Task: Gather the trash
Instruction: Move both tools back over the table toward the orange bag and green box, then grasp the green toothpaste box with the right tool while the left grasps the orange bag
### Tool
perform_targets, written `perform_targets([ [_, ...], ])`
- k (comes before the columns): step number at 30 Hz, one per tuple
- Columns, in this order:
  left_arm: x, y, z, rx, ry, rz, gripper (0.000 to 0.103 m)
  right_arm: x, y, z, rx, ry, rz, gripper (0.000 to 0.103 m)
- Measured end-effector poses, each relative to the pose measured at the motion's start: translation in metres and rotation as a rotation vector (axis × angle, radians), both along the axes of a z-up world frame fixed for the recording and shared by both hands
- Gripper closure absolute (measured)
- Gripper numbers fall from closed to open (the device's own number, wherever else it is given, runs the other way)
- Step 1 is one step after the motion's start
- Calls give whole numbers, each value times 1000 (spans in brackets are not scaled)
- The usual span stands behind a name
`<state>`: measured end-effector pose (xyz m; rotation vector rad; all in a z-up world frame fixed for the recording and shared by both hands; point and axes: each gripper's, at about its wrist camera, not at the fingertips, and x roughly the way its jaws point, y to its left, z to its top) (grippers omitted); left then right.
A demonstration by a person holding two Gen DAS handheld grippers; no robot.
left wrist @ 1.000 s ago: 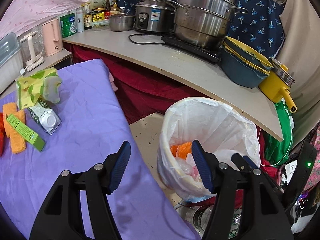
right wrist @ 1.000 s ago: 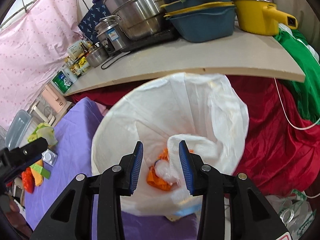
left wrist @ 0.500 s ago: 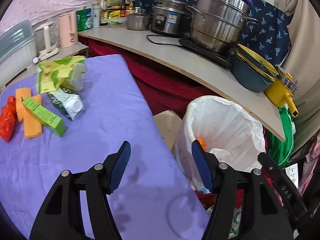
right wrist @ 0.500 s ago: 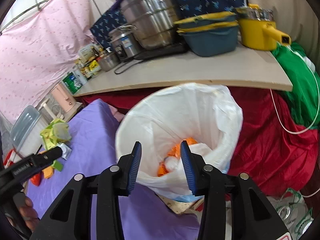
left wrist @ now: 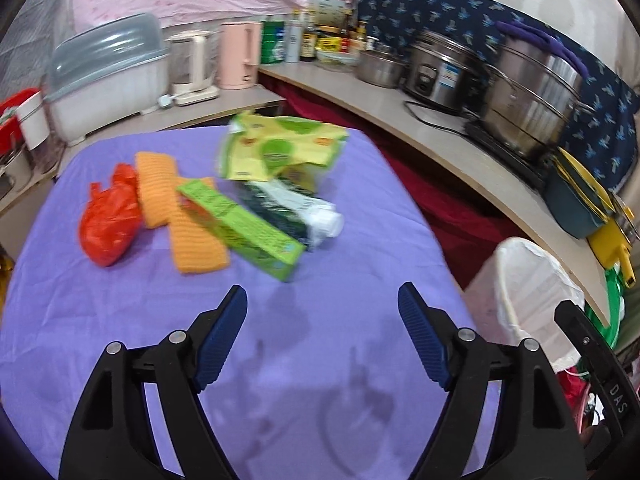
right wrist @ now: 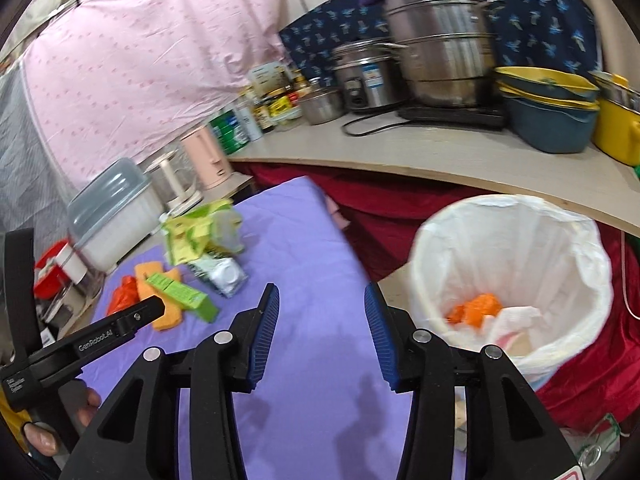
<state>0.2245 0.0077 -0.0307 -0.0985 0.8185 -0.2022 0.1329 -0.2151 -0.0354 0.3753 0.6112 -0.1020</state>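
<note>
Trash lies on the purple-covered table (left wrist: 328,360): a red plastic bag (left wrist: 110,220), orange cloth strips (left wrist: 180,216), a green box (left wrist: 244,228), a green-and-white pouch (left wrist: 296,208) and a yellow-green packet (left wrist: 280,148). My left gripper (left wrist: 322,292) hovers over bare cloth short of the green box, its jaws opening with nothing between them. My right gripper (right wrist: 320,288) is open and empty over the table's edge, left of the white-lined bin (right wrist: 516,272). Orange trash (right wrist: 478,306) lies in the bin. The same pile (right wrist: 180,292) shows far left in the right wrist view.
A curved counter (left wrist: 460,152) behind carries steel pots (left wrist: 532,108), a rice cooker, bottles, a pink kettle (left wrist: 238,56), blue basins and a yellow pot. A lidded dish box (left wrist: 108,76) stands at the back left. Red cloth hangs under the counter. A hand (right wrist: 40,436) holds the left gripper.
Both views have swung left from the bin toward the table, bringing the trash pile closer. The left jaws stand wider than before. The right jaws have widened a little.
</note>
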Motion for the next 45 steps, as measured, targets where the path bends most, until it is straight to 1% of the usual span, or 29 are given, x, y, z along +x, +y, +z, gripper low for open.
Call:
perform_targets([
  [7, 16, 77, -10, 23, 15, 108, 27, 37, 69, -7, -14, 27, 109, 59],
  [11, 25, 113, -17, 37, 22, 150, 27, 59, 107, -13, -30, 48, 169, 59],
  [13, 29, 128, -20, 50, 24, 163, 27, 68, 121, -16, -42, 53, 192, 55],
  [15, 35, 145, -24, 54, 30, 180, 25, 79, 134, -19, -50, 54, 214, 48],
  [17, 40, 159, -28, 50, 34, 202, 18, 90, 146, -22, -55, 56, 237, 46],
  [20, 50, 176, -34, 54, 30, 218, 16, 109, 160, -26, -79, 75, 253, 46],
  [22, 59, 183, -39, 62, 33, 222, 16, 121, 167, -30, -96, 88, 268, 44],
  [23, 63, 186, -41, 64, 35, 222, 16, 127, 171, -32, -108, 93, 275, 41],
  [26, 76, 192, -48, 75, 42, 212, 15, 141, 182, -37, -141, 106, 303, 40],
  [29, 88, 191, -53, 98, 37, 189, 10, 156, 191, -43, -174, 113, 333, 37],
  [31, 95, 188, -56, 130, 20, 167, 10, 165, 196, -46, -197, 116, 351, 36],
  [34, 106, 186, -62, 144, 24, 142, 10, 179, 199, -50, -216, 117, 371, 35],
  [43, 134, 183, -86, 78, 106, 96, 10, 208, 206, -72, -214, 171, 463, 35],
  [45, 135, 183, -89, 61, 112, 88, 15, 211, 206, -76, -224, 179, 475, 35],
])
